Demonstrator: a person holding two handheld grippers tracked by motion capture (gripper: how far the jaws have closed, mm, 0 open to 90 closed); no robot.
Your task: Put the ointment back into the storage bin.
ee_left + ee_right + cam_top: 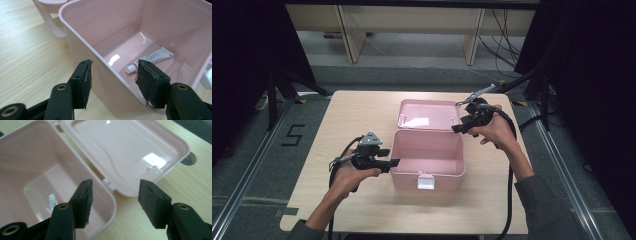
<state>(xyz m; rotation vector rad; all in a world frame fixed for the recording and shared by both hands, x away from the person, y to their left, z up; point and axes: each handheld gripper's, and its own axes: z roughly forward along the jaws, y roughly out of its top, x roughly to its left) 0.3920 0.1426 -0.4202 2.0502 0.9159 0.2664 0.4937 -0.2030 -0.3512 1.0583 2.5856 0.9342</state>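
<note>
- High view: a pink box sits mid-table with its lid thrown back flat on the far side, and a white latch shows on the near wall.
- The left gripper is held level at the box's left wall, its tip right at that wall; the left hand grips it from below.
- The right gripper sits at the far right corner, where lid meets box, with the right hand behind it. From up here, whether it touches the plastic is hard to call.
- Left gripper view: the jaws stand wide apart and straddle the box's wall, one pad outside over the table, the other inside the box. They are not pressed on it; there is a gap on both sides.
- On the box's floor lies a small white tube, cap toward the camera, flat and close to the far wall.
- The lid's handle shows at upper left.
- Right gripper view: these jaws are also well apart and hold nothing. The left pad hangs over the box's corner rim, the right one over the table just beside the lid's edge.
- The tube's cap end peeks out on the box's floor, half hidden behind the left pad.
</note>
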